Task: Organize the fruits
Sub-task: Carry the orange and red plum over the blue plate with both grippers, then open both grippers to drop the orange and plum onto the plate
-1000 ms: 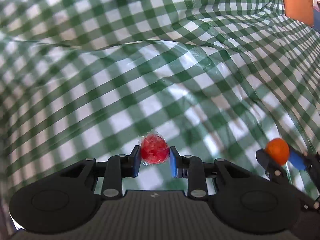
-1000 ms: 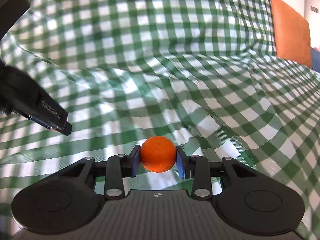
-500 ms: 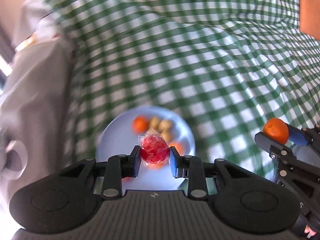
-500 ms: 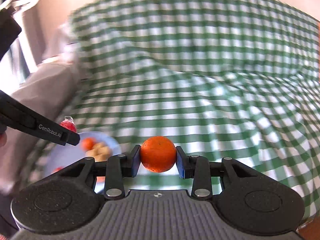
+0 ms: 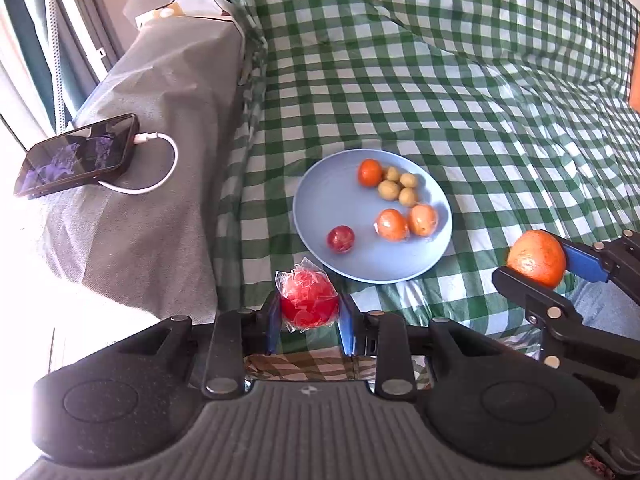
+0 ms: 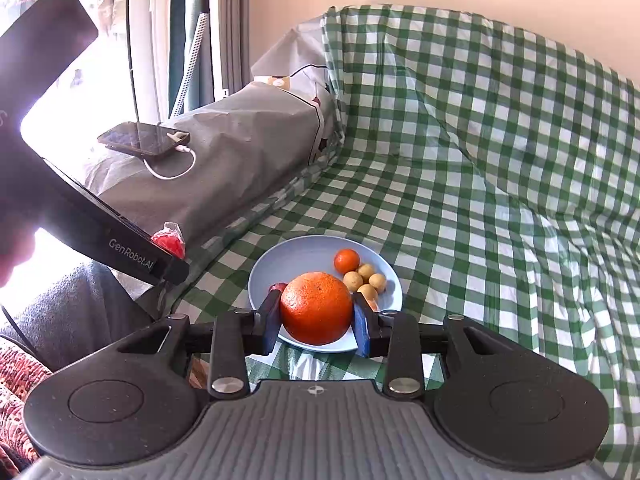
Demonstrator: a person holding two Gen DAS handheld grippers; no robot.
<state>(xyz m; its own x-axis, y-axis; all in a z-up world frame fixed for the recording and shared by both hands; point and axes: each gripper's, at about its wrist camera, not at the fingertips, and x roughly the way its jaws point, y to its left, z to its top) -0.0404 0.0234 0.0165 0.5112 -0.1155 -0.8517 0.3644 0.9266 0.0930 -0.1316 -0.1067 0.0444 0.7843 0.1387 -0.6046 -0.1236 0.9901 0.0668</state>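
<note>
My left gripper (image 5: 307,311) is shut on a red fruit in clear wrap (image 5: 309,297), held just in front of the near left rim of a light blue plate (image 5: 328,196). The plate lies on the green checked cloth and holds a small orange (image 5: 369,172), several small yellowish fruits (image 5: 397,189), two wrapped orange fruits (image 5: 405,222) and a dark red fruit (image 5: 341,238). My right gripper (image 6: 316,318) is shut on a large orange (image 6: 316,307), above the plate's near edge (image 6: 280,258). In the left wrist view that orange (image 5: 537,257) hangs to the plate's right.
A grey covered block (image 5: 160,92) runs along the left of the cloth, with a phone (image 5: 78,155) and its white cable (image 5: 154,168) on top. A window and curtains (image 6: 188,32) stand behind. A person's grey-clad leg (image 6: 76,312) is at the lower left.
Both grippers have swept left across the checked cloth with their fruits still held. The plate, the grey block and the phone have come into view, and the blur has cleared.
</note>
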